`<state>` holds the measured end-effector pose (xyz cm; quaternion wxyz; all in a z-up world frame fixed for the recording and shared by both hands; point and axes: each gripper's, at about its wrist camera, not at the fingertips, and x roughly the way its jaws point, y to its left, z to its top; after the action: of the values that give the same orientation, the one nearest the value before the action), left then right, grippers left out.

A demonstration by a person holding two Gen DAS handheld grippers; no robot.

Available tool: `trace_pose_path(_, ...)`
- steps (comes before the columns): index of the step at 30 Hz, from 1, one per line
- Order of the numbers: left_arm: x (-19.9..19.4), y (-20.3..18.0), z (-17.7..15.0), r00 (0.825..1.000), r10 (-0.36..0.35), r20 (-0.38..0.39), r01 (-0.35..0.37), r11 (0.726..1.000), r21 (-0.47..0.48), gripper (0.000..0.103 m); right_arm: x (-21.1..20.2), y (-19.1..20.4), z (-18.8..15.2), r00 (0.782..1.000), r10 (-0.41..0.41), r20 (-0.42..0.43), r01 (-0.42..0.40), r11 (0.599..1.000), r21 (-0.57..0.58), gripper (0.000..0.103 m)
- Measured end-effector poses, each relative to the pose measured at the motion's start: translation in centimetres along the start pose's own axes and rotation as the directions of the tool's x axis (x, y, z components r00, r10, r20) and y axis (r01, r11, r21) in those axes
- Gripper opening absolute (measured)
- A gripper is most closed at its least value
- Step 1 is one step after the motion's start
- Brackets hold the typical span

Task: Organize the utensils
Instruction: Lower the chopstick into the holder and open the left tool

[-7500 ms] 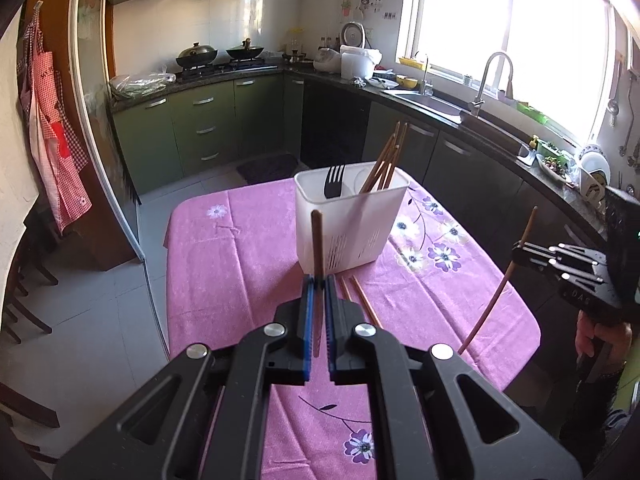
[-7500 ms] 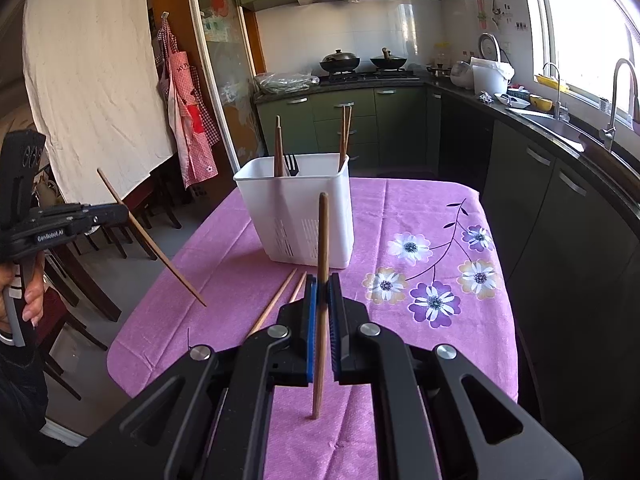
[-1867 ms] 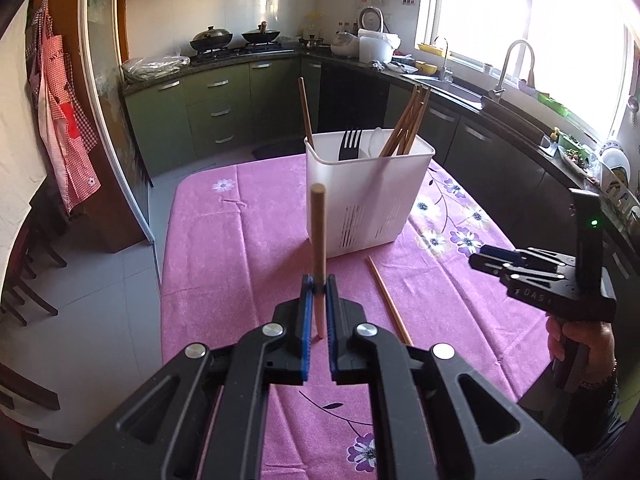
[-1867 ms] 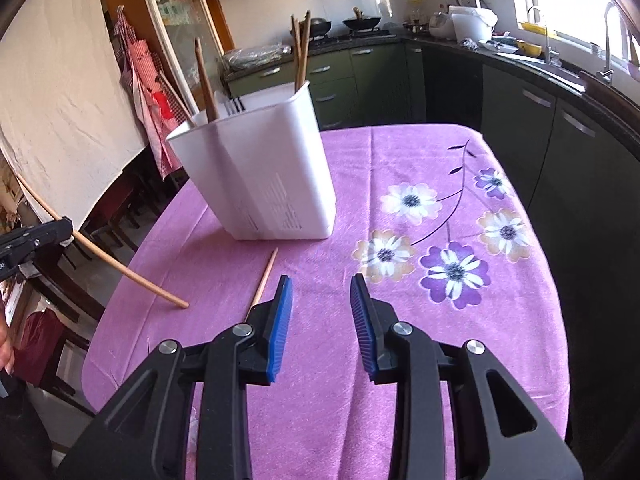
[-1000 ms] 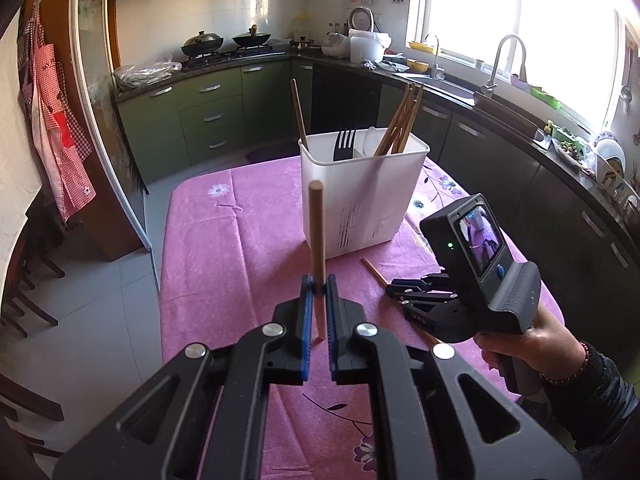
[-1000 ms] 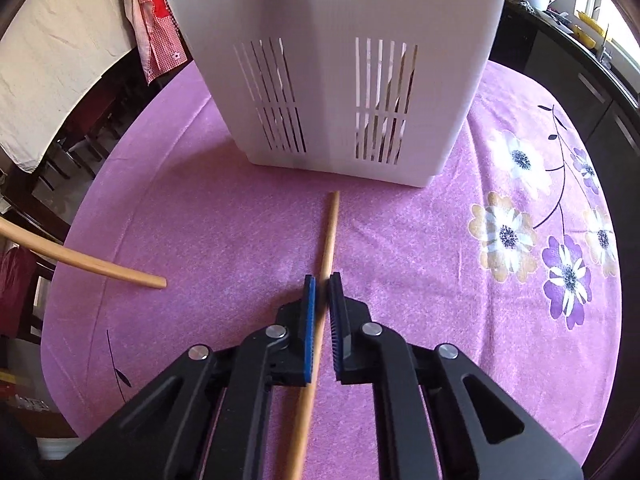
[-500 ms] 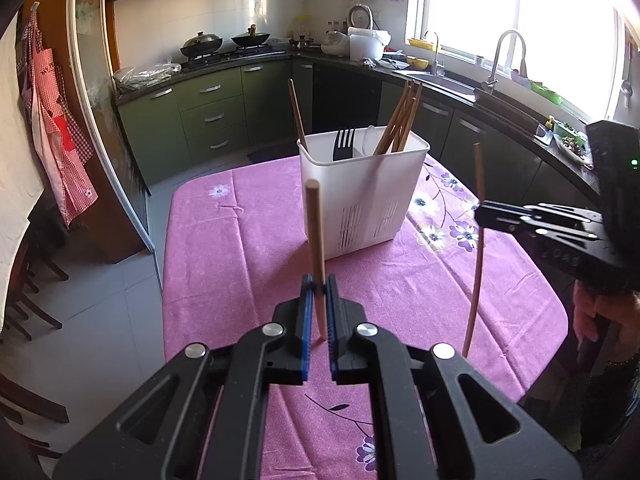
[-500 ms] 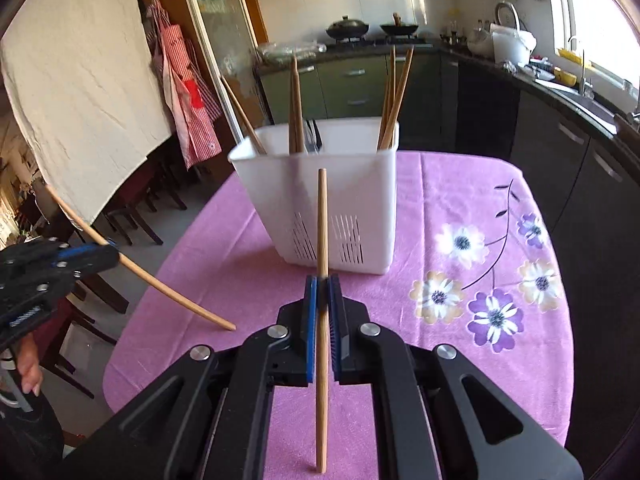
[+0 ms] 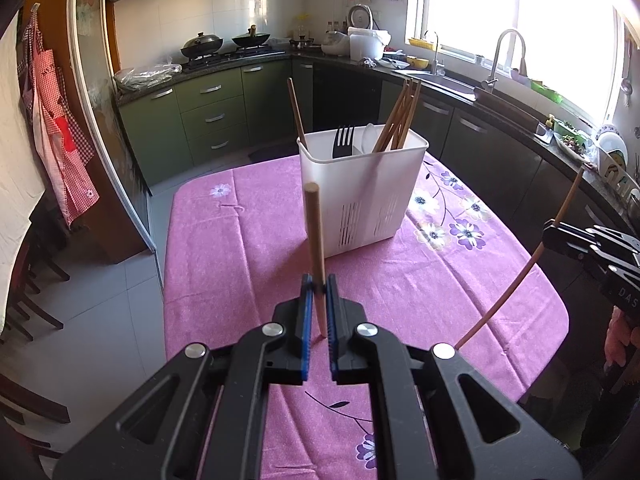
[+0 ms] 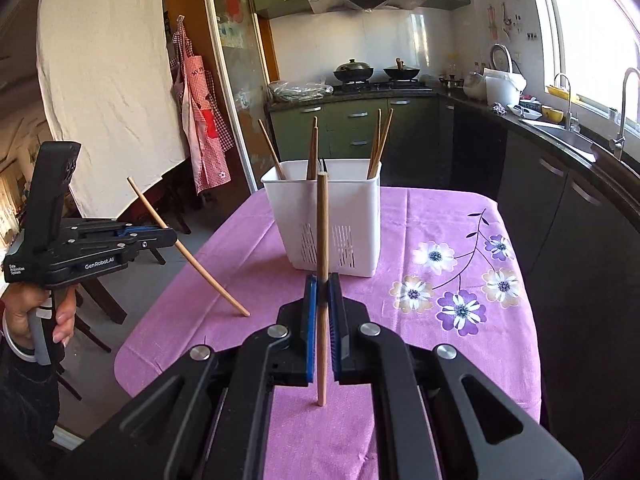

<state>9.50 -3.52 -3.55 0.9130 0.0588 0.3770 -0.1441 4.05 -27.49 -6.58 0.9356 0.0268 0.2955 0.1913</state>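
A white utensil holder (image 9: 362, 190) (image 10: 326, 222) stands on the pink flowered tablecloth (image 9: 240, 248) with several wooden chopsticks, a black fork (image 9: 343, 142) and a white spoon in it. My left gripper (image 9: 316, 286) is shut on one wooden chopstick (image 9: 314, 232), held upright in front of the holder. My right gripper (image 10: 321, 282) is shut on another chopstick (image 10: 322, 240), also upright, short of the holder. Each gripper shows in the other's view: the right gripper (image 9: 550, 234) at the table's right edge, the left gripper (image 10: 170, 236) beyond its left edge, each with its chopstick slanting down.
Green kitchen cabinets (image 9: 208, 108) and a stove with two woks (image 9: 224, 42) run behind the table. A sink with a tap (image 9: 504, 56) lies under the window at the right. A red checked apron (image 10: 202, 120) and dark chairs stand left of the table.
My right gripper has lifted the chopstick off the tablecloth and drawn back and up from the holder, swinging it upright. My left gripper has held still with its chopstick.
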Motion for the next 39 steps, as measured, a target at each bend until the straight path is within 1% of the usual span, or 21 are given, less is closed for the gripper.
trace_pose_path(10, -0.3, 0.0, 0.5, 1.0, -0.005, 0.003, 0.005, 1.0, -0.001, 0.006, -0.6, -0.2, -0.7, 1.0, 0.005, 0.0, -0.005, 1.0, 0.01, 0.006)
trace_pose_path(16, -1.5, -0.1, 2.2, 0.999, -0.022, 0.031, 0.022, 1.0, -0.004, 0.006, -1.0, -0.4, -1.0, 1.0, 0.011, 0.001, -0.011, 1.0, 0.016, 0.007)
trace_pose_path(20, -3.3, -0.3, 4.9, 0.997, -0.043, 0.068, 0.043, 0.999, 0.012, 0.006, -1.2, -0.6, -1.1, 1.0, 0.014, 0.001, -0.014, 1.0, 0.018, 0.007)
trace_pose_path(23, -4.8, -0.4, 8.0, 0.992, -0.055, 0.11, 0.053, 0.998, 0.022, 0.006, -1.2, -0.6, -1.1, 1.0, 0.015, 0.001, -0.015, 1.0, 0.02, 0.007)
trace_pose_path(26, -6.0, -0.5, 11.6, 0.985, -0.054, 0.166, 0.05, 0.998, 0.028, 0.006, -1.3, -0.7, -1.2, 1.0, 0.017, 0.002, -0.017, 1.0, 0.021, 0.007)
trace_pose_path(31, -6.8, -0.7, 16.8, 0.963, -0.033, 0.268, 0.027, 0.999, 0.026, 0.007, -1.3, -0.9, -1.2, 1.0, 0.021, 0.0, -0.021, 0.999, 0.025, 0.007)
trace_pose_path(33, -5.8, -0.8, 18.2, 0.96, -0.019, 0.279, 0.014, 1.0, 0.02, 0.006, -1.4, -1.0, -1.2, 1.0, 0.024, 0.0, -0.024, 0.999, 0.027, 0.007)
trace_pose_path(35, -4.4, -0.9, 19.1, 0.962, -0.007, 0.273, 0.004, 1.0, 0.014, 0.006, -1.4, -1.1, -1.2, 1.0, 0.028, 0.0, -0.028, 0.999, 0.028, 0.007)
trace_pose_path(38, -1.7, -1.0, 19.5, 0.971, 0.002, 0.241, -0.003, 1.0, 0.003, 0.006, -1.3, -1.2, -1.2, 0.999, 0.032, -0.001, -0.032, 0.999, 0.03, 0.007)
trace_pose_path(39, -0.5, -0.9, 19.4, 0.977, 0.0, 0.215, 0.0, 1.0, -0.001, 0.006, -1.3, -1.3, -1.2, 0.999, 0.033, -0.001, -0.033, 0.999, 0.032, 0.007)
